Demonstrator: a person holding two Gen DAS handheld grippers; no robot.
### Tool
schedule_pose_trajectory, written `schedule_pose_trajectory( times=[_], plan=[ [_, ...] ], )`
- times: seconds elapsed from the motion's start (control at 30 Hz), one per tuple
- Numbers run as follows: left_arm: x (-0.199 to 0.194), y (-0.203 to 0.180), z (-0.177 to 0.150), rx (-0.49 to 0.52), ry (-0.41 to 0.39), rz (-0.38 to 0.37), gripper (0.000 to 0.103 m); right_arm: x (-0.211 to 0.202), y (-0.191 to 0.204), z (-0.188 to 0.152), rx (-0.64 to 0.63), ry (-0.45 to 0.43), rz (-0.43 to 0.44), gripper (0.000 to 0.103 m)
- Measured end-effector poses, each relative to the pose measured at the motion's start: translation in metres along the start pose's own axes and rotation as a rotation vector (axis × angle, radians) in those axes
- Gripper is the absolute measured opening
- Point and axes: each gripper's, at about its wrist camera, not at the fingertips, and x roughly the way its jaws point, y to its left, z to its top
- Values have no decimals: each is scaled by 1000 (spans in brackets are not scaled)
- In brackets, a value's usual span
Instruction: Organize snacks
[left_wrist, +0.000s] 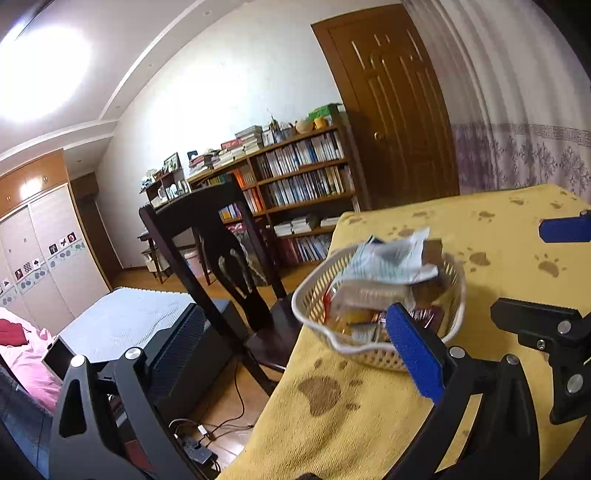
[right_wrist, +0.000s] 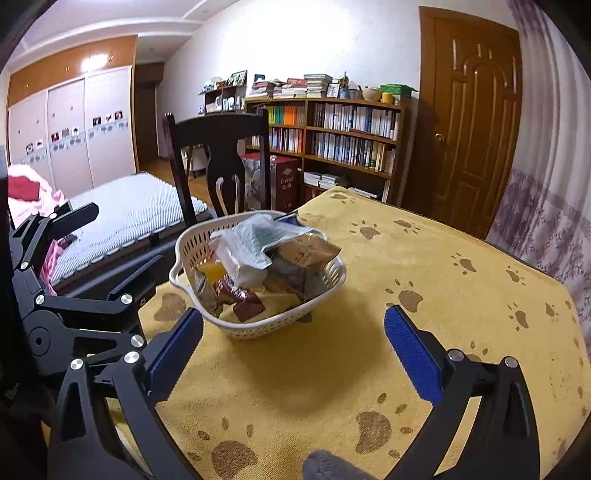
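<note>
Left wrist view: the left gripper (left_wrist: 236, 339), fingers spread empty, hangs at the counter's (left_wrist: 498, 236) edge beside a white basket (left_wrist: 373, 350) heaped with snack packets (left_wrist: 388, 258).

Right wrist view: the right gripper (right_wrist: 293, 350), fingers wide open, faces the basket (right_wrist: 258, 328); its crinkly, light packets (right_wrist: 251, 243) look slippery, while the stiff plastic rim likely offers the surest hold.

The room had white walls (right_wrist: 295, 40) and a wooden floor (left_wrist: 236, 406). A brown door (right_wrist: 476, 110) stood at the right, beside a pale patterned curtain (right_wrist: 546, 206). A low bookshelf (right_wrist: 347, 136) full of books stood against the far wall. I saw a dark chair (right_wrist: 221, 158) behind my worktop (right_wrist: 461, 314), a bed (right_wrist: 125, 210) at the left, and a wardrobe (right_wrist: 70, 122) with sliding doors. A bright ceiling lamp (left_wrist: 40, 70) shone above.
</note>
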Motion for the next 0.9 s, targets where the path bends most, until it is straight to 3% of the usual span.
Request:
schedule_pose_trajectory(
  times=[0.43,0.9],
  plan=[
    [3,10,-7,-19,7,10,100,6,17,-5,-81,17,-83,98],
    [4,9,-4,-16,10,7,100,5,18,-5,-90,9,-78,98]
  ],
)
